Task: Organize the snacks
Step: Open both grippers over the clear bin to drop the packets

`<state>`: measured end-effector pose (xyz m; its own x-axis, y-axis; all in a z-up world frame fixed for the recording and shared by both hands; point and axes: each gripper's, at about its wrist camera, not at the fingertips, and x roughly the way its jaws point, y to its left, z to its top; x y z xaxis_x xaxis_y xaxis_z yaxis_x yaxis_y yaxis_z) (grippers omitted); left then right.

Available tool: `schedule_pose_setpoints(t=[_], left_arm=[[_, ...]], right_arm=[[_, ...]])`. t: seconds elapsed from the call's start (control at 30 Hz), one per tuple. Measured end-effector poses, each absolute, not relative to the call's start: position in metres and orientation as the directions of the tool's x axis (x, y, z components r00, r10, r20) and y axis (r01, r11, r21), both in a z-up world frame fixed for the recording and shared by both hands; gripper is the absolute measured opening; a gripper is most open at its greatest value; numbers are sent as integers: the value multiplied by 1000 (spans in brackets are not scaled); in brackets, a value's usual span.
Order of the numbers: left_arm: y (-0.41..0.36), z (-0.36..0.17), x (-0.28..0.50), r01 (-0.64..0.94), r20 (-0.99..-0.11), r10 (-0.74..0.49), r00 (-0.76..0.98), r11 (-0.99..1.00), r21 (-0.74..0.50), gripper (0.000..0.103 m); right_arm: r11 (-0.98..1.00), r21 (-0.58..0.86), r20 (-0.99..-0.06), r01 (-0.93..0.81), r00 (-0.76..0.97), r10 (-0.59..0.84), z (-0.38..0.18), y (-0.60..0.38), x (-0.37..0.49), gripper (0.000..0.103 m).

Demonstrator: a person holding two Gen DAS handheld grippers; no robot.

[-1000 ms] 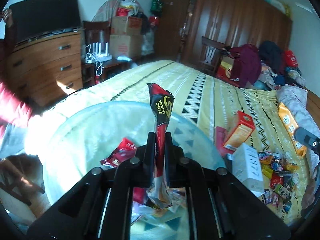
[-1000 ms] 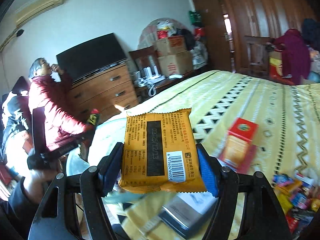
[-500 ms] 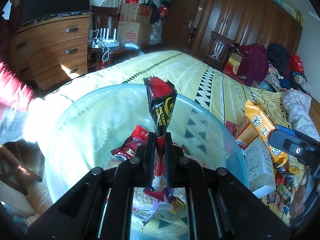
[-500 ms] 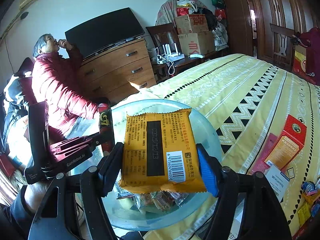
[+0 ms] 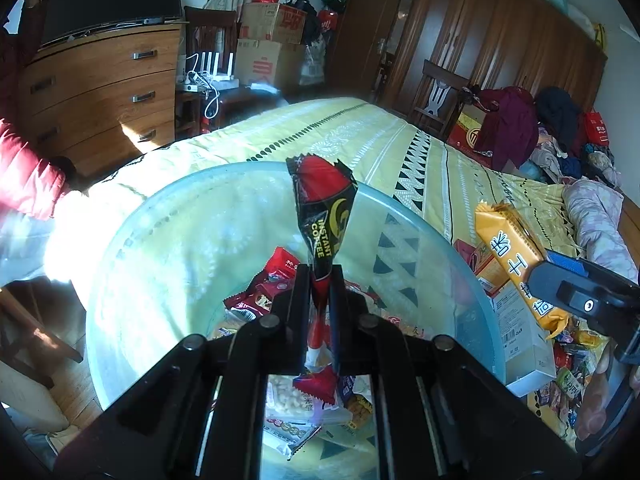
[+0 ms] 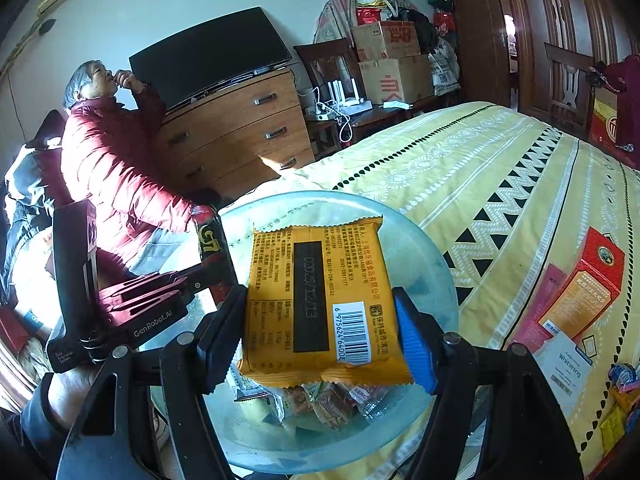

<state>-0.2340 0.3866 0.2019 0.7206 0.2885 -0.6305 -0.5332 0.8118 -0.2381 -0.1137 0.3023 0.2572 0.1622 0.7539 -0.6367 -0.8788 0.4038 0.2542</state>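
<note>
My left gripper [image 5: 320, 276] is shut on a red and black instant coffee sachet [image 5: 324, 208] and holds it upright over a clear plastic bowl [image 5: 168, 216] with several snack packets [image 5: 264, 292] inside. My right gripper [image 6: 320, 308] is shut on an orange snack packet [image 6: 320, 304] and holds it over the same bowl [image 6: 432, 264]. The orange packet [image 5: 516, 256] and right gripper also show at the right of the left wrist view. The left gripper with its sachet [image 6: 212, 244] shows at the left of the right wrist view.
The bowl sits at the edge of a bed with a yellow patterned cover [image 6: 500, 168]. A red box [image 6: 588, 288], a white box [image 5: 520, 340] and several small snacks [image 5: 568, 376] lie on the bed. A person in a red jacket [image 6: 112, 168] sits by a wooden dresser [image 6: 240, 132].
Both grippers have moved over the bowl with their packets. The bowl now fills more of both views, and the right gripper has come closer beside the left one.
</note>
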Motion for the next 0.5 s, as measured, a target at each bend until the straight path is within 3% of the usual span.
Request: schedule_pose_setpoints(t=[0.17,0.2,0.23,0.3,0.43,0.5], left_arm=[[387,200,-233,-541,-639,288,714,806,-241,10],[389,200,-233,-543,-640,288,712,804,-243,15],[388,200,-233,-545,-641,289,711,802,-244,21],[387,201,-233,-546,-635,292,715,800,-247,48],[387,202,-233,-552,-632,302,714,798,-241,61],[387,202,-233,-557,-634,309,709,796,-237,82]], right_arm=[[397,256,-639,-881,154,754,255,305,-115,75],[397,257,-640,-881,153,753,255,305,-115,75],[396,257,-639,-881,153,754,255,304,-115,75],[397,254,-636,-882,157,756,255,304,-115,75],[398,249,-631,-883,164,758,258,305,-116,78],[401,245,-627,-883,171,760,260,303,-116,84]])
